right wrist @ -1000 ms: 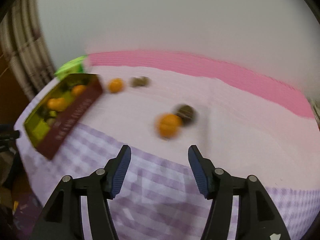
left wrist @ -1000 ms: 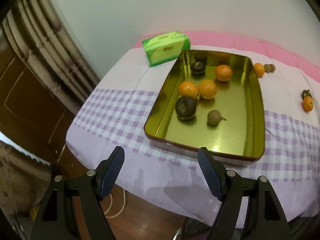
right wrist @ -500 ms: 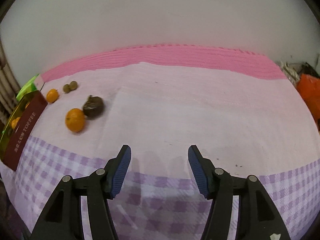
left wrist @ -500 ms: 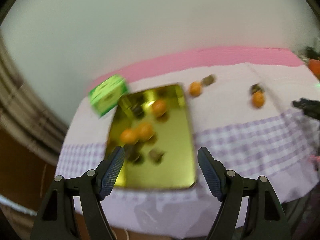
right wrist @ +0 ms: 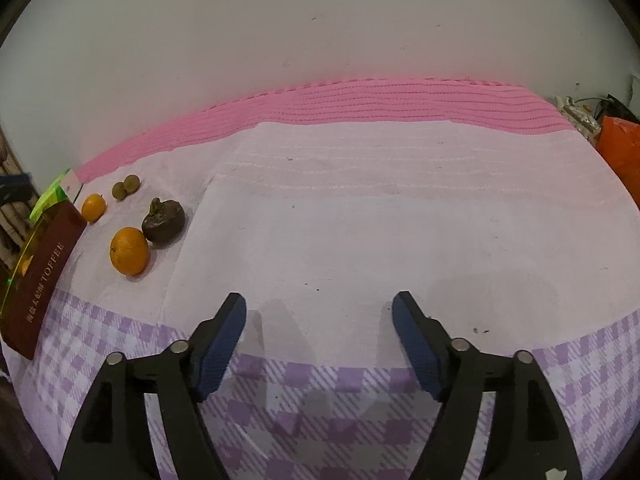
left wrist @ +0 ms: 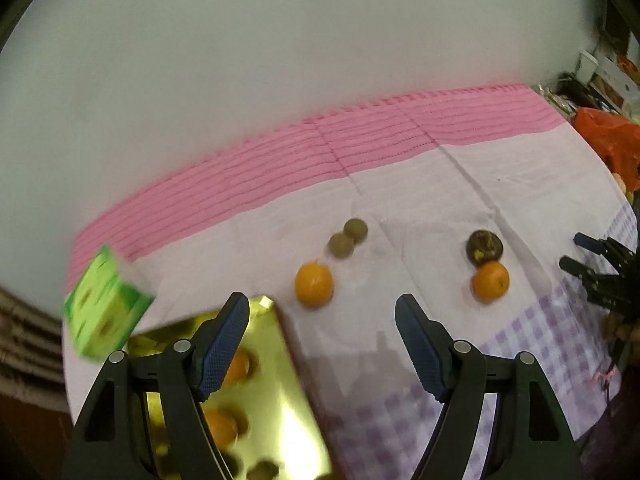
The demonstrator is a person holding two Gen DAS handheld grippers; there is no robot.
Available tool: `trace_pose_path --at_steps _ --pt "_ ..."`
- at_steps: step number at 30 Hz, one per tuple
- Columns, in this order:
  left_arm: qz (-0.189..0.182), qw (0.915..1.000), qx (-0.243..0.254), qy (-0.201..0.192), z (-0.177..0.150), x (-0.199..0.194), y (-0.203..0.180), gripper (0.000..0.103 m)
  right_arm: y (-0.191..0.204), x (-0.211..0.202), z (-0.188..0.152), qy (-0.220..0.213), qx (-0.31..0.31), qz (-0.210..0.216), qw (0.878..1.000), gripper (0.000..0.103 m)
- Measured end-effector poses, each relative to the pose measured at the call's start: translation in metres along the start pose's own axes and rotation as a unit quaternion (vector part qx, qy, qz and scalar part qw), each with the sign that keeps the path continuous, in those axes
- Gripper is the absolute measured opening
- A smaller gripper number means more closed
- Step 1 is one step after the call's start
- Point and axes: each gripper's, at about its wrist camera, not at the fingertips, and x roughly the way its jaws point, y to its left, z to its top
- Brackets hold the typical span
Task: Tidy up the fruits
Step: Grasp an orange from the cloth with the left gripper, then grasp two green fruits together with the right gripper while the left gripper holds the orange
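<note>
wall (right wrist: 320, 20): plain white | table (right wrist: 360, 220): pink-and-lilac cloth | right edge: orange bag (right wrist: 620, 148)

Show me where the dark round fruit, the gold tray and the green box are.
dark round fruit (right wrist: 164, 222), right wrist view, centre of its skin.
gold tray (left wrist: 280, 392), left wrist view, bare floor.
green box (left wrist: 105, 307), left wrist view, front face.

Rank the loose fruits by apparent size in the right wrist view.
1. Dark round fruit and nearer orange: look alike.
2. Farther orange: smaller, though farther from the camera.
3. Two small brown fruits: smallest.
</note>
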Motion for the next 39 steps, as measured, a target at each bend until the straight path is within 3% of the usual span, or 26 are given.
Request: trace_pose_path --at_steps 8,13,14,16,20,24,27,31,34,39 --pt "-0.018 0.9967 0.037 0.070 0.016 0.077 0.008 0.071 -0.001 0.001 0.000 0.001 0.002 0.020 1.000 0.084" --pt "-0.032 0.9934 0.030 0.106 0.012 0.110 0.014 0.054 0.000 0.002 0.000 0.003 0.001 0.027 1.000 0.089" --pt "-0.034 0.9931 0.030 0.108 0.012 0.112 0.014 0.038 -0.001 0.002 0.001 0.003 0.000 0.028 1.000 0.090" --pt "-0.028 0.9934 0.021 0.109 0.012 0.113 0.012 0.036 0.001 0.003 0.002 0.005 -0.002 0.029 1.000 0.093" --pt "-0.045 0.9954 -0.017 0.083 0.009 0.093 0.000 0.036 0.004 0.004 0.002 0.007 -0.006 0.025 1.000 0.094" --pt "-0.070 0.9925 -0.092 0.038 -0.005 0.046 -0.013 0.036 0.002 0.003 0.003 0.003 0.000 0.027 1.000 0.093" --pt "-0.075 0.9868 -0.141 0.025 -0.026 0.019 -0.018 0.036 0.010 0.002 0.018 0.005 -0.003 0.067 0.998 0.076" --pt "-0.067 0.9794 -0.189 0.021 -0.059 -0.011 -0.019 0.036 0.061 -0.006 0.066 -0.020 -0.082 0.111 0.990 0.076" --pt "-0.059 0.9738 -0.219 0.016 -0.081 -0.030 -0.012 0.036 0.110 0.013 0.100 0.014 -0.120 0.168 0.978 0.077" --pt "-0.049 0.9661 -0.253 0.002 -0.104 -0.053 0.006 0.036 0.186 0.060 0.121 0.043 -0.190 0.159 0.968 0.080"
